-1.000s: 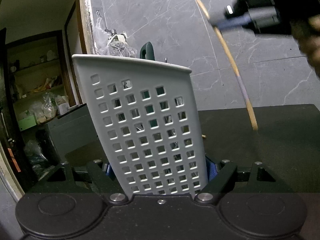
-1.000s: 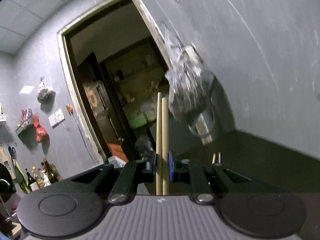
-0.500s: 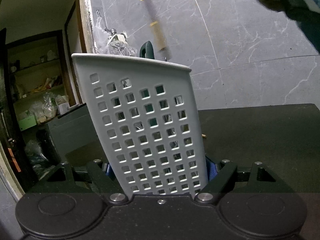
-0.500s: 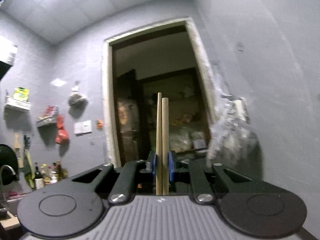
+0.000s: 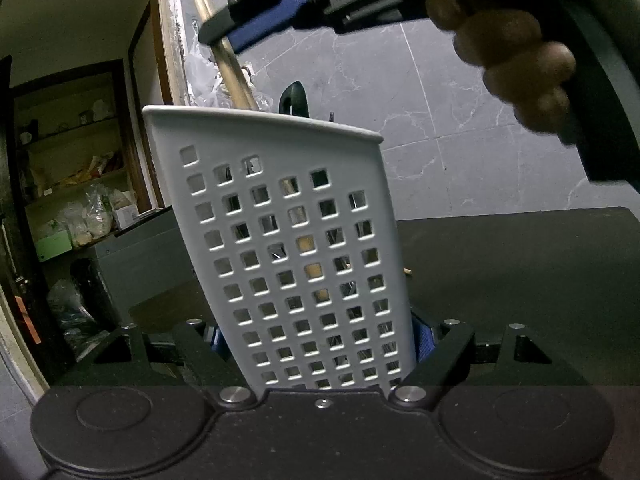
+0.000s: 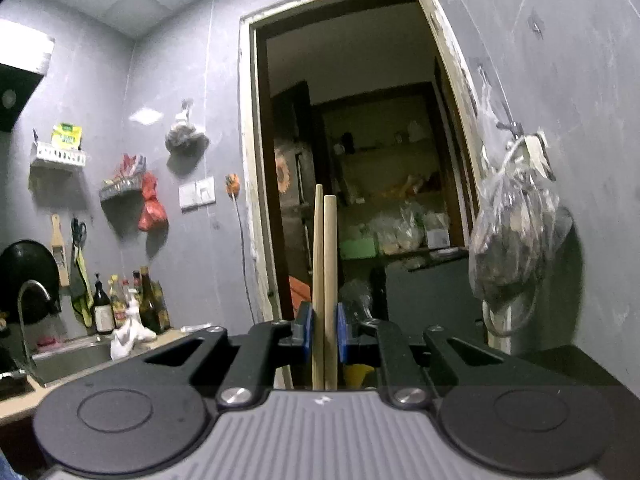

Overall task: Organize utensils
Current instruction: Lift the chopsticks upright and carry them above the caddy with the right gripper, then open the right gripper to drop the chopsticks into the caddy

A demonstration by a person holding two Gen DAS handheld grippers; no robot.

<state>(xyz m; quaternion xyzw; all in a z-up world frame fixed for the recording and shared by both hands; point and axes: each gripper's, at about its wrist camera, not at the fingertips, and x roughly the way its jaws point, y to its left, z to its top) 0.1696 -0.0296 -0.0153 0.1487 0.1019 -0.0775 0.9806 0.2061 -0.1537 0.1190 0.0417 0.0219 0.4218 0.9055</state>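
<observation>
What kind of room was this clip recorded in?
Most likely a home kitchen. A sink with a faucet sits by bottles on a counter, a pan hangs on the wall, and a white utensil holder stands on a dark countertop.

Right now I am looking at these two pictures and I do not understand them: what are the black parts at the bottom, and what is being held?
No robot: a person holds a claw in each hand, each with a camera looking along its fingers. In the left view, the left claw grips a white perforated utensil basket standing on a dark counter. Above it, the right claw lowers wooden chopsticks behind the rim. The right view shows that same claw shut on the chopsticks, with a doorway behind.
</observation>
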